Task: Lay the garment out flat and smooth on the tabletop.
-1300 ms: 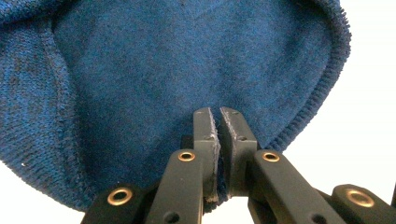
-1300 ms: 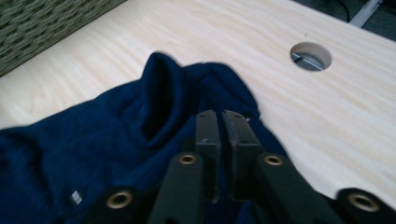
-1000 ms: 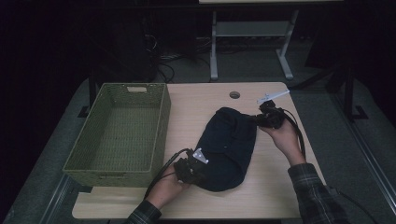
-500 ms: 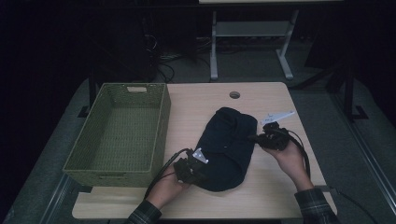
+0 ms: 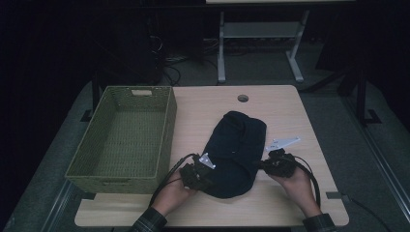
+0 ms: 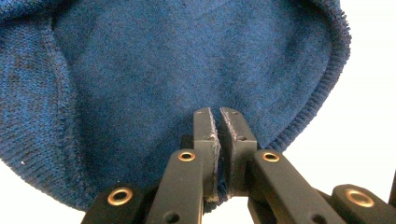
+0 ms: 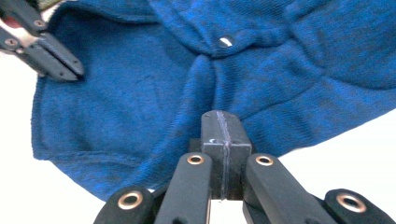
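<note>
Lying at the centre of the frame on the worktop (image 5: 290,104), the blue knit garment (image 5: 235,152) runs lengthwise from lower centre toward the upper right. The left gripper (image 6: 218,122) pinches its lower-left hem; the right gripper (image 7: 222,128) clamps its right edge. A woven basket (image 5: 126,133) stands left; bare worktop lies beyond.

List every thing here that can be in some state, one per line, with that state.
Left claw: shut on the blue knit garment's edge.
Right claw: shut on the blue knit garment's edge at the opposite side.
Blue knit garment: bunched and creased, lying on the table, snap fastener showing.
Woven basket: upright, nothing inside.
Table: bears the basket and garment.
</note>
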Demonstrator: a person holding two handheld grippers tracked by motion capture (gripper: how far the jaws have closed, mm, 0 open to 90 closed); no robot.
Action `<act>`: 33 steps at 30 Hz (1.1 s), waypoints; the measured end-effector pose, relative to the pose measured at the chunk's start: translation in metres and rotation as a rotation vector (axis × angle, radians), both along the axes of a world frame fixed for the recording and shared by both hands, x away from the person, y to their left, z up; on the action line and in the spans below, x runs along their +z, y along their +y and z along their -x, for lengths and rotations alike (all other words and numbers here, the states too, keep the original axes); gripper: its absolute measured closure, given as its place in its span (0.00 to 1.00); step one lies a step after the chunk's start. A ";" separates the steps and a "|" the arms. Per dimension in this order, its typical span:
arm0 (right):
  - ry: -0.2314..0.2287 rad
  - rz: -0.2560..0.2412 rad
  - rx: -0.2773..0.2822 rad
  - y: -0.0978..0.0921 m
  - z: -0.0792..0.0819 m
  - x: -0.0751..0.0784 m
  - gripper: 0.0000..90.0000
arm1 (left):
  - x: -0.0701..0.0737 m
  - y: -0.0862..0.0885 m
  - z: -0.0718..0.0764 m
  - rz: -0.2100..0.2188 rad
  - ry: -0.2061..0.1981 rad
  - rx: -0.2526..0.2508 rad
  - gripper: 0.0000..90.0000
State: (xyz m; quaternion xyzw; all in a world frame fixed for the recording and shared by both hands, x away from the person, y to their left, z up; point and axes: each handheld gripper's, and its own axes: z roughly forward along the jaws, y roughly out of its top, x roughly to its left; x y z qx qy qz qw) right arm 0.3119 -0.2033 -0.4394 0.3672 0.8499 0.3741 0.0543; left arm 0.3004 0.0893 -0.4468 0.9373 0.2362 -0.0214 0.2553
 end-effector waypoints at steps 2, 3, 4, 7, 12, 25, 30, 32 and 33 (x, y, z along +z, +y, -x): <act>0.000 0.005 0.005 0.003 0.003 -0.004 1.00 | 0.000 0.000 0.000 0.002 0.001 0.000 0.95; 0.010 0.007 0.003 0.004 0.003 -0.005 1.00 | 0.000 0.000 0.000 0.002 0.001 0.000 0.95; 0.015 0.012 0.002 0.005 0.003 -0.007 1.00 | 0.000 0.000 0.000 0.001 0.000 0.001 0.95; 0.015 0.043 0.004 0.007 0.001 -0.013 1.00 | 0.000 0.000 0.000 0.000 -0.002 0.000 0.95; 0.034 0.075 -0.001 0.010 -0.004 -0.023 1.00 | 0.000 -0.001 0.000 0.010 0.010 0.011 0.95; 0.015 0.106 0.002 0.012 -0.002 -0.022 1.00 | 0.036 -0.009 -0.026 0.047 -0.056 0.082 1.00; 0.019 0.110 -0.010 0.008 -0.001 -0.022 1.00 | 0.045 -0.013 -0.053 0.051 -0.102 0.145 1.00; 0.018 0.110 -0.014 0.005 -0.001 -0.022 1.00 | 0.047 -0.014 -0.062 0.047 -0.110 0.167 1.00; 0.013 0.113 -0.013 0.003 -0.001 -0.022 1.00 | 0.047 -0.014 -0.066 0.045 -0.113 0.177 1.00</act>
